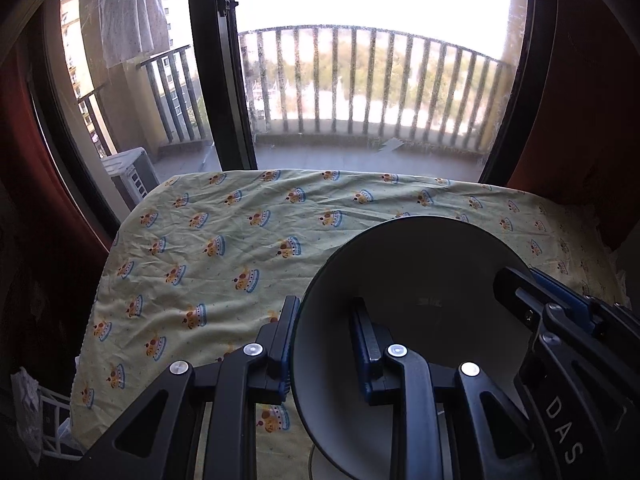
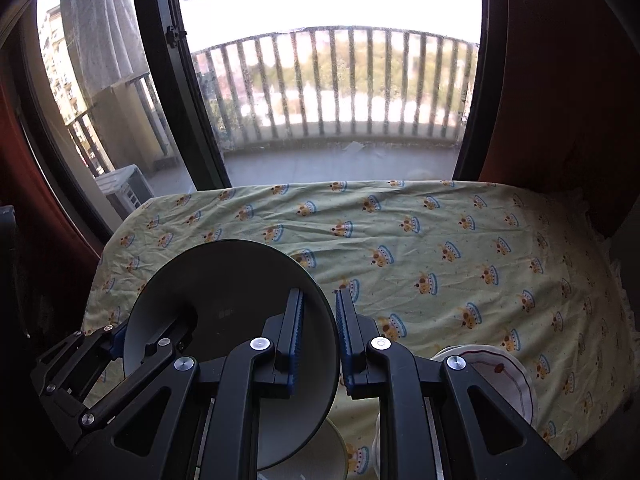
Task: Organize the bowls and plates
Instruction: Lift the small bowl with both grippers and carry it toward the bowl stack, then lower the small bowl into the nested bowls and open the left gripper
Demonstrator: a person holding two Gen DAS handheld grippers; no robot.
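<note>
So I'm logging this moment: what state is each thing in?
Grey plate: lifted, tilted, gripped on opposite rims.
Left gripper: shut on the rim.
Right gripper: shut on the rim.
Patterned bowl: resting on the tablecloth.
Window: latch side partly open.

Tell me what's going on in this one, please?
A person is carrying a large dark-rimmed round plate with both tools: the left hand-held gripper is clamped on its left rim, and the right hand-held gripper on its right rim. The plate hangs tilted over a table covered with a yellow crown-patterned cloth. Below, near the front edge, sit a white bowl with a dark red scalloped rim and another pale dish.
</note>
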